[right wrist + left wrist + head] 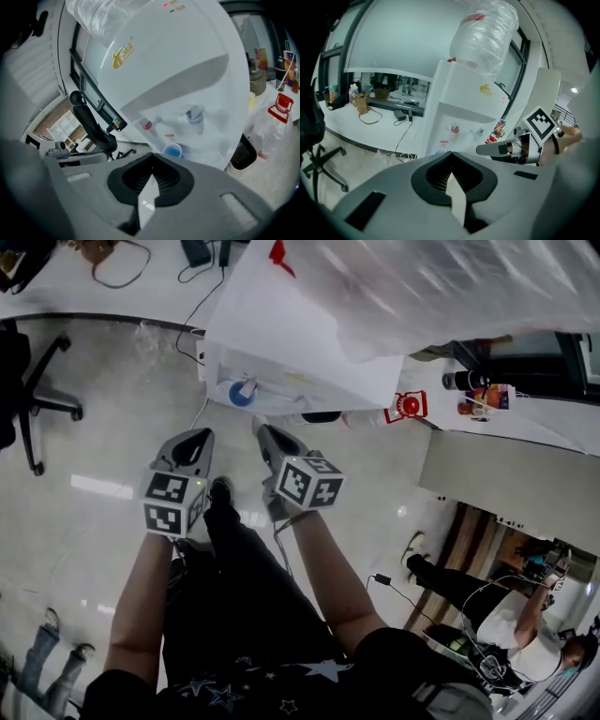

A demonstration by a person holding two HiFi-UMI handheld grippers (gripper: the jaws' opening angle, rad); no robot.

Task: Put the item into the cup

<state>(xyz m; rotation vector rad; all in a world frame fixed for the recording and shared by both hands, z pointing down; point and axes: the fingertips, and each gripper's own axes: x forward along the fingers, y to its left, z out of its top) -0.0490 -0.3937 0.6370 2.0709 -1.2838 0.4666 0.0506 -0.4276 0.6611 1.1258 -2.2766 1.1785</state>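
The dispenser (pixel 300 343) is standing directly ahead of the person, with a plastic-wrapped bottle (pixel 441 287) sitting on its top. The floor (pixel 103 456) is showing below both arms.

Both forearms are reaching forward and down, roughly parallel, with the marker cubes facing up. The left gripper (pixel 199 434) is pointing at the foot of the dispenser. The right gripper (pixel 262 427) is lying just beside it, angling slightly inward. The two are near each other but apart.

Each gripper is clenched. In the left gripper view and the right gripper view the jaw tips are meeting, and nothing is standing between them.

The cup (pixel 172 151), blue, is sitting upright in the dispenser recess, below the two taps (pixel 194 115). In the head view it is lying just beyond the gripper tips.

No view is showing an item that can be identified; neither gripper is carrying one.

Judgement: the task is standing at its start. For the step in hand:
1. Locate the item first.
2. Release one gripper before approaching it.
3. Keep the other gripper clear of the cup, since a light cup is likely to tip if nudged.
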